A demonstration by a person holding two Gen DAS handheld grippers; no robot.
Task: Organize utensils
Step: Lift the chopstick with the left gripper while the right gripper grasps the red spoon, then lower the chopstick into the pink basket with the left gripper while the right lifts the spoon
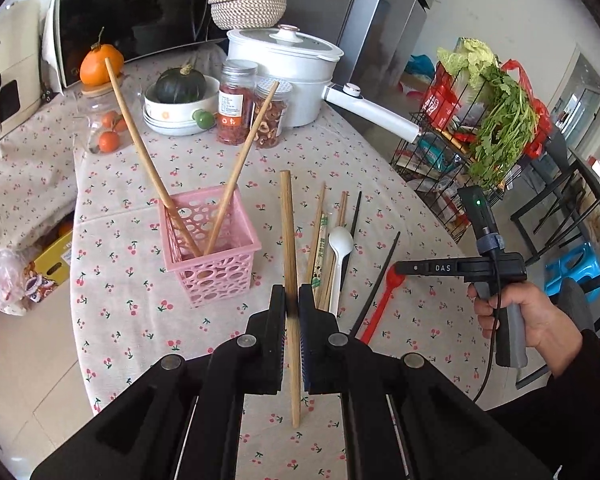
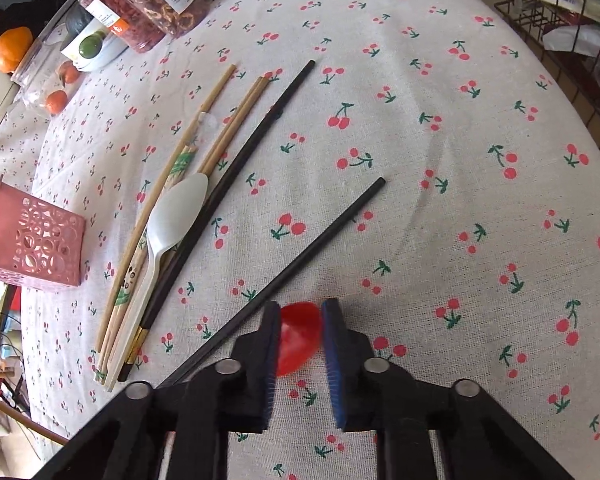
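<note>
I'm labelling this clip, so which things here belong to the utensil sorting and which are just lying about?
Job: pink basket, wooden chopstick in the left tool, white spoon, black chopsticks, red spoon.
Lying about: white pot, two jars, wire rack.

Both grippers are chunky matte black plastic with round silver screws at the linkage joints. The left gripper has blue ribbed pads lining the inner faces of its fingers, and the right gripper has the same blue bristly pads. Seen from the left wrist camera, the right one carries white "DAS" lettering, a grey handle, a green LED and a thin black cable. The hand is bare skin with a black sleeve.
</note>
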